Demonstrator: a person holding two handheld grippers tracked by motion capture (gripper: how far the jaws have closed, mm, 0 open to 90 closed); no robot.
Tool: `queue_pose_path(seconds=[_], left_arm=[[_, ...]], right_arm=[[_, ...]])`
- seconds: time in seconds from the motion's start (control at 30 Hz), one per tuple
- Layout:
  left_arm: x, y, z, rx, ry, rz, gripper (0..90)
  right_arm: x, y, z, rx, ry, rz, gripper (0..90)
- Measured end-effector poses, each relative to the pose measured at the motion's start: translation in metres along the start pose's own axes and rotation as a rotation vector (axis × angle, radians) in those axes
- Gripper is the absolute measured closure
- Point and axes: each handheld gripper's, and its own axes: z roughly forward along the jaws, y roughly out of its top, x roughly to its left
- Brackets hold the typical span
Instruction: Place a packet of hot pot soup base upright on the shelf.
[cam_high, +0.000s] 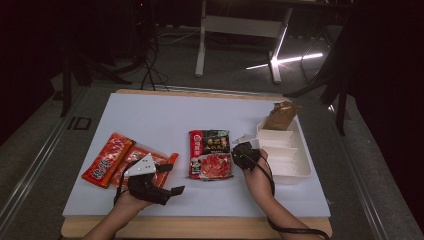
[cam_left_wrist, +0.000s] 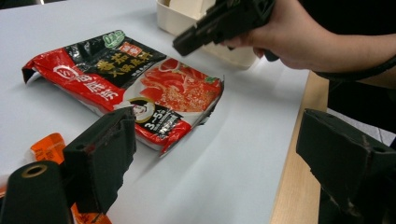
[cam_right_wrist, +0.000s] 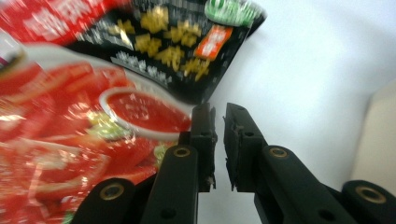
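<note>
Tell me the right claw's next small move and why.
Probably open wider and shift onto the red and black packet. The right claw sits at that packet's edge, jaws barely apart with nothing between them, beside the white tray.

The room is dark. A wooden bench (cam_high: 95, 227) carries a pale sheet (cam_high: 165, 112) and stands on a grey floor (cam_high: 30, 150). Behind it stands a white table frame (cam_high: 240, 25) with two legs. A bright streak of light (cam_high: 290, 60) lies on the floor, and black cables (cam_high: 150, 65) trail near dark stands at the left.
</note>
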Motion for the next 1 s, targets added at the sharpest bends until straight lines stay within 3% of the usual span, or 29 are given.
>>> queue_pose_path(seconds=[0.4,0.47,0.6,0.93,1.0], left_arm=[[0.005,0.004,-0.001,0.004,0.006,-0.031,14.2],[0.007,0.007,-0.002,0.002,0.016,-0.033,14.2],[0.011,0.012,-0.002,0.001,0.024,-0.042,14.4],[0.022,0.022,0.0,0.03,0.057,-0.051,14.5],[0.024,0.026,0.0,0.034,0.068,-0.05,14.5]], right_arm=[[-0.013,-0.005,-0.06,-0.152,0.096,0.056,77.0],[-0.017,-0.01,-0.079,-0.206,0.122,0.058,68.5],[-0.02,-0.016,-0.098,-0.271,0.128,0.062,54.2],[-0.026,-0.026,-0.124,-0.376,0.151,0.108,27.3],[-0.028,-0.028,-0.128,-0.376,0.178,0.1,17.9]])
